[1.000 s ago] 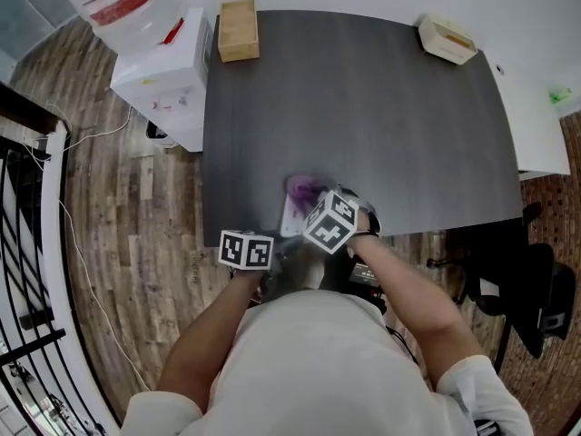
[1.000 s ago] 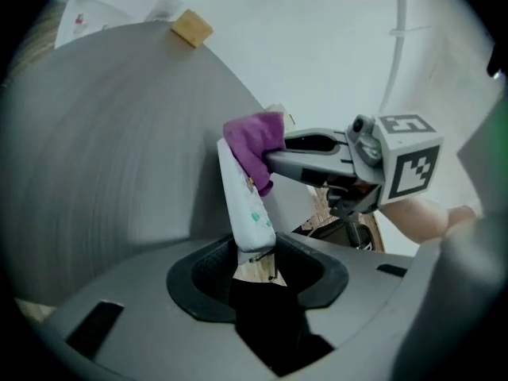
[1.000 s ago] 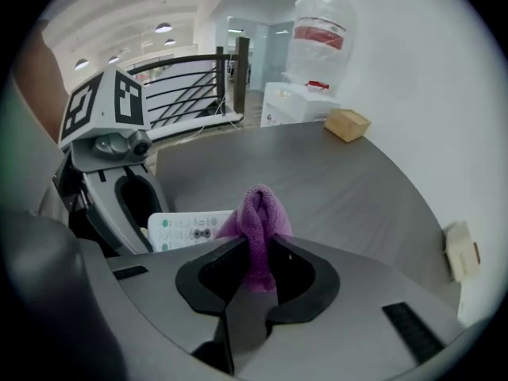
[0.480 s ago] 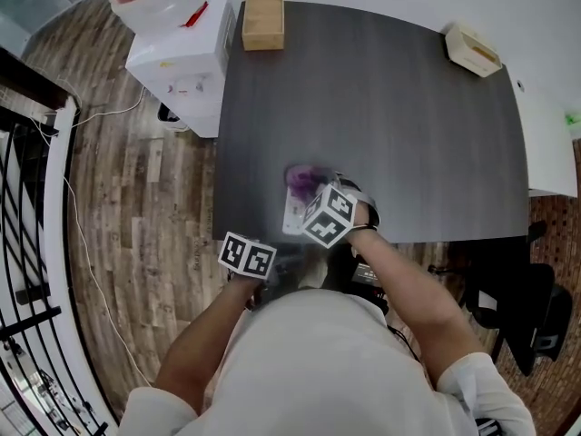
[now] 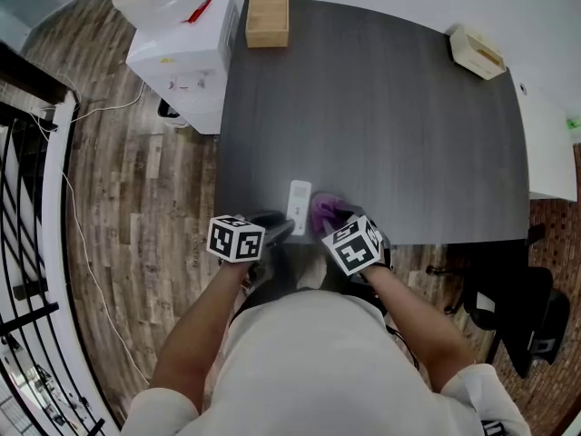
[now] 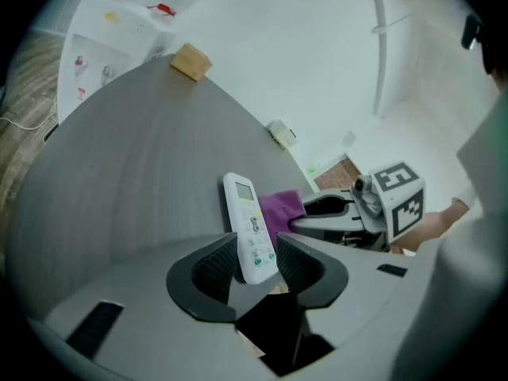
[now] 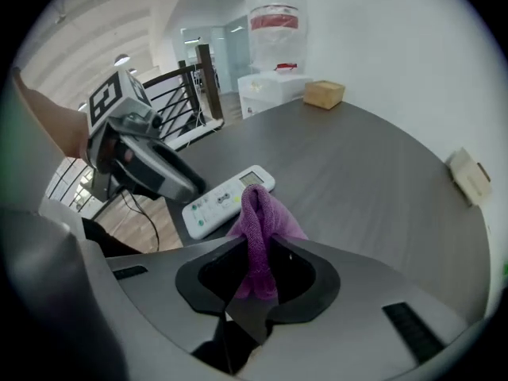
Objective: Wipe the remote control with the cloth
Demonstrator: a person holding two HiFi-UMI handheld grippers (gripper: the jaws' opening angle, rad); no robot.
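At the lower middle of the head view, the left gripper (image 5: 277, 228) has its jaws partly closed on the near end of the remote control (image 5: 299, 205), with the pads pressing its two long edges. Just to the right, the right gripper (image 5: 334, 225) has its jaws closed tight on a fold of the purple cloth (image 5: 324, 213). Half a second ago the cloth covered the far end of the remote. Now it has come off to the right side, and the whole white face is uncovered. It may still touch the remote's right edge, but the view is too small to be sure. One stroke looks finished, and another pass seems possible. Farther up, the dark table (image 5: 381, 107) is bare.
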